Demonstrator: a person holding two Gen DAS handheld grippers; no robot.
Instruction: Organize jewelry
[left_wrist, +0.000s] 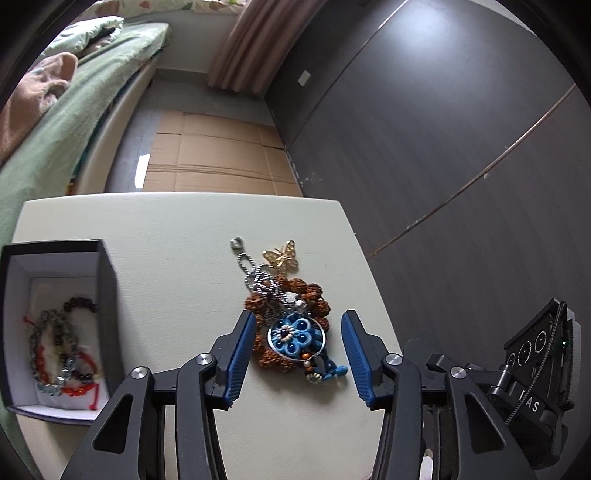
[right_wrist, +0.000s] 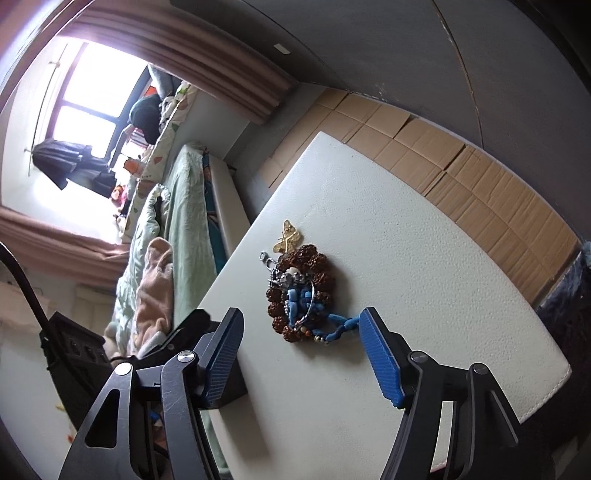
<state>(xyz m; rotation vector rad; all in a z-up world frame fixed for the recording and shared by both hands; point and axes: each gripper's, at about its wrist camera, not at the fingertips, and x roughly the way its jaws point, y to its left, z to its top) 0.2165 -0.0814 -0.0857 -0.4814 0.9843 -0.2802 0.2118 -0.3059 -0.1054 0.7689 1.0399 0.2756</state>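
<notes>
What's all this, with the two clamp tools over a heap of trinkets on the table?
Someone is sorting jewelry with a clamp tool in each hand. A tangled pile lies on the white table: a brown bead bracelet, a blue flower charm, a silver chain and a gold butterfly. The left gripper hangs open around the pile, gripping nothing. The right gripper is open too, beside the charm's blue cord. A dark box at the left already holds several bracelets.

Right gripper (right_wrist: 301, 354) gapes near jewelry pile (right_wrist: 301, 291) on table (right_wrist: 424, 295).
</notes>
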